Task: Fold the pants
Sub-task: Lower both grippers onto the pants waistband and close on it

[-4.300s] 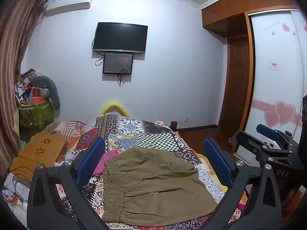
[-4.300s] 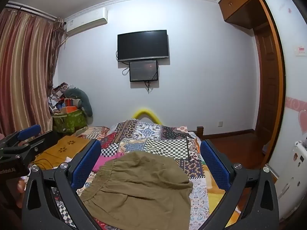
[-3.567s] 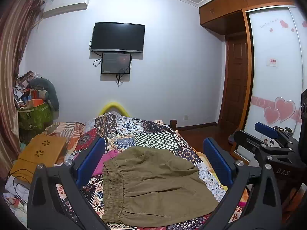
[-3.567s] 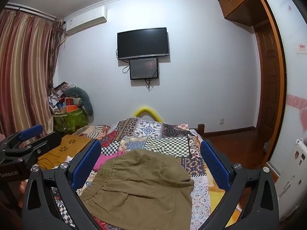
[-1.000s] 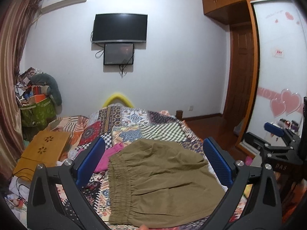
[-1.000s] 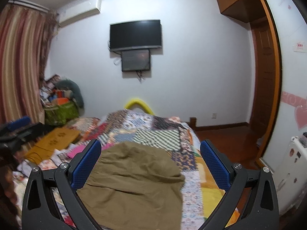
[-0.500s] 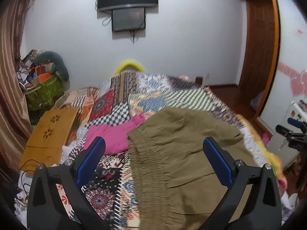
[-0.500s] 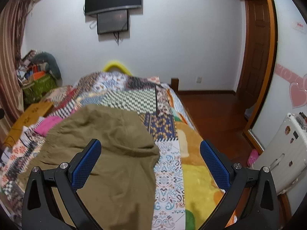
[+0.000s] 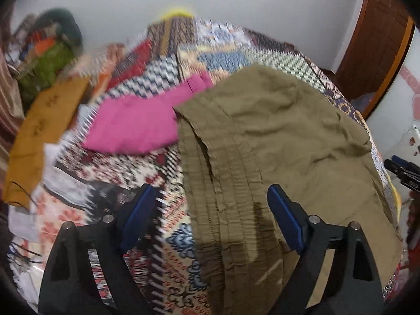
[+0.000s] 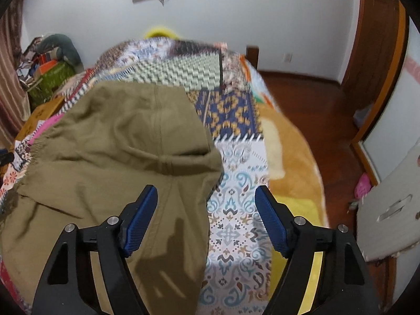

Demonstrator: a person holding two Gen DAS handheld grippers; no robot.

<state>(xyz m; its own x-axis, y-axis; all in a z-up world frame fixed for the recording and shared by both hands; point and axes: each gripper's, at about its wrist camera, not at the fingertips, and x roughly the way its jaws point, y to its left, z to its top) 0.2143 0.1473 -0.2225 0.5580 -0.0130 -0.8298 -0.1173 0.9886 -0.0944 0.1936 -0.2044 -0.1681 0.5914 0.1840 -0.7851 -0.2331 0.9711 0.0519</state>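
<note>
I am looking down at a bed with a bright patchwork quilt [image 9: 147, 168] full of zigzags, flowers and checks. The olive-green cloth pants [image 9: 275, 141] lie flat on the quilt, spread over the near half of the bed. Their crinkly stretchy waistband runs down the left edge of the pants in my left view.

My left gripper [image 9: 210, 215] points down at that waistband. Its jaws have just been closing a little, but they are spread apart. The waistband edge sits in the gap between the two blue pads [image 9: 284, 219], and I do not see either pad pressing on the cloth.

My right gripper [image 10: 206, 218] points down at the other side of the pants. Its jaws have also just been closing a little, and they too are spread apart. The right edge of the pants lies in the gap, with the quilt showing beside it. The left pad hangs over the cloth, and I cannot tell if it touches.

A folded pink cloth [image 9: 136, 120] lies on the quilt just beside the pants, touching the top of the waistband. A yellow-brown wooden board [image 9: 44, 120] rests at the left side of the bed. The left view is blurry.
</note>
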